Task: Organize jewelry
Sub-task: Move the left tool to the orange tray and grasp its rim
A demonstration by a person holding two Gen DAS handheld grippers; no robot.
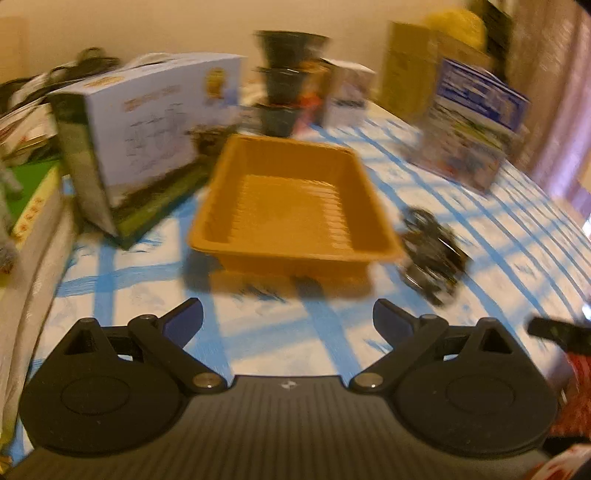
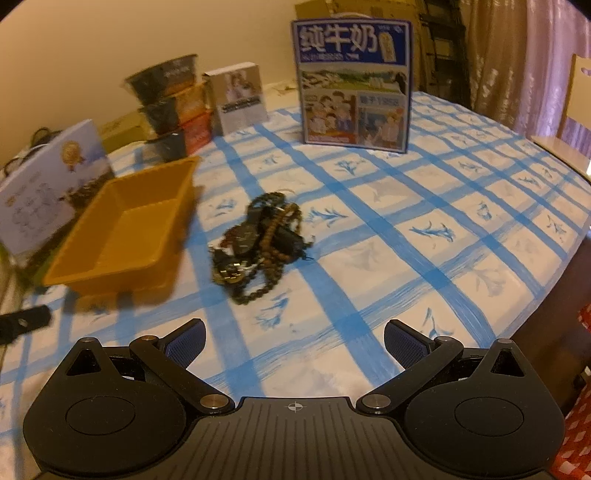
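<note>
Jewelry pile (image 2: 258, 243), beads and what looks like a watch, tangled on the checked tablecloth (image 2: 424, 229), just right of the orange tray (image 2: 122, 236). Right gripper (image 2: 293, 341) hangs near it, jaws spread, empty. Left gripper (image 1: 288, 321) faces the tray, likewise spread and empty.

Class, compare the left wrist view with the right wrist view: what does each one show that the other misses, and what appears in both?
Only the left wrist view shows the yellow round thing on top of the brown boxes. Only the right wrist view shows the wooden chair by the curtain and the readable front of the milk carton box. Both show the orange tray, empty, the jewelry pile beside it on the blue checked tablecloth, and an open gripper.
</note>
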